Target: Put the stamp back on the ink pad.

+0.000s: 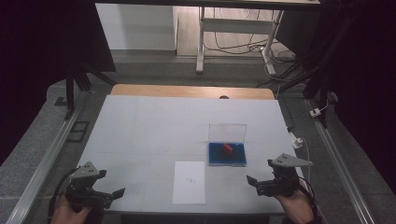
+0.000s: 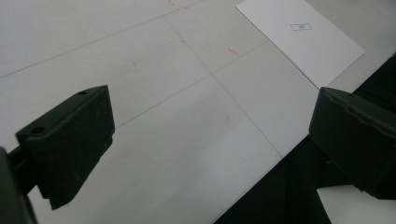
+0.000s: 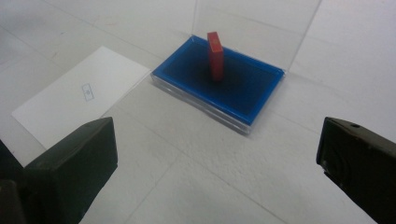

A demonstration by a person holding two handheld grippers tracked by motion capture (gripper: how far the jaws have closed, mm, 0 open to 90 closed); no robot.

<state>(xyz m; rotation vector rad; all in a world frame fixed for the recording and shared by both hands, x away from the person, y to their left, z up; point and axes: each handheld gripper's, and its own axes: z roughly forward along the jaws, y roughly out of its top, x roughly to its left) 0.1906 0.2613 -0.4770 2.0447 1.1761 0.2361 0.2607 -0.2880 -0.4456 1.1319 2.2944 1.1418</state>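
A shallow blue case [image 1: 227, 155] [image 3: 243, 91] lies right of the table's middle, its clear lid [image 1: 227, 132] [image 3: 254, 28] standing upright at the far side. A small red block [image 1: 228, 147] [image 3: 215, 55] stands on end inside it. A white sheet [image 1: 189, 182] [image 2: 299, 39] [image 3: 77, 95] with a small printed mark lies near the front edge, left of the case. My left gripper [image 1: 100, 193] [image 2: 210, 140] sits open at the front left corner, nothing between its jaws. At the front right my right gripper [image 1: 261, 184] [image 3: 217, 163] is open and faces the case.
The white table [image 1: 154, 126] has faint grid lines and a wooden strip along its far edge. Metal rails run along both sides on the floor. A desk frame and cables stand beyond the table.
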